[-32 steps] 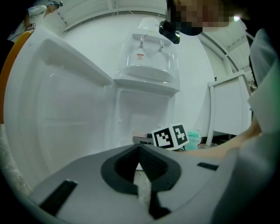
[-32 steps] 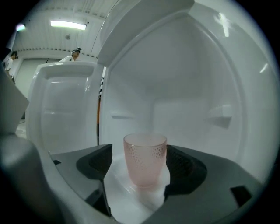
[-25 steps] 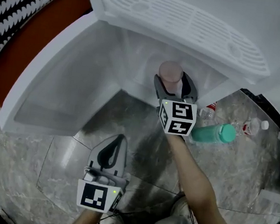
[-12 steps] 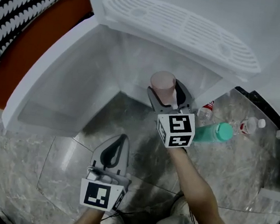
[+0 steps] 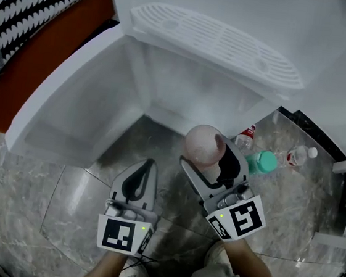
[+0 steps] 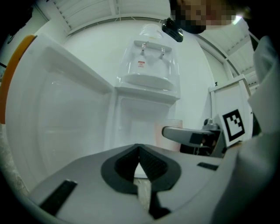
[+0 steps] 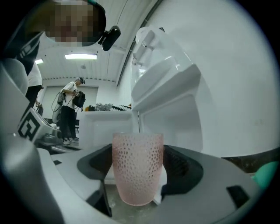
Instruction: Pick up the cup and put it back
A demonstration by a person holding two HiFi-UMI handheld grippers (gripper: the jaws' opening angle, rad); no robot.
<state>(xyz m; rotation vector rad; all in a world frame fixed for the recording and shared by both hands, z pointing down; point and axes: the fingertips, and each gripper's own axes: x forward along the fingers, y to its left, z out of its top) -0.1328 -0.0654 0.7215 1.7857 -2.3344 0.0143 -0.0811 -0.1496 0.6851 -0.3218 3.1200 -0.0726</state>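
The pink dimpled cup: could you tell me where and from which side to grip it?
Grip the pink dimpled translucent cup across its mid wall, level from the side, as the right tongs do now: it stands upright, its round wall narrows toward the base, and the open rim would probably flex.

Right gripper [image 5: 212, 164] is out front and tilted to its left, both jaws clamped against the sides of the cup [image 7: 138, 168], which stands upright between them. Just off its left flank and a little further back, the left gripper [image 5: 142, 176] points forward, jaw tips pinched together on nothing.
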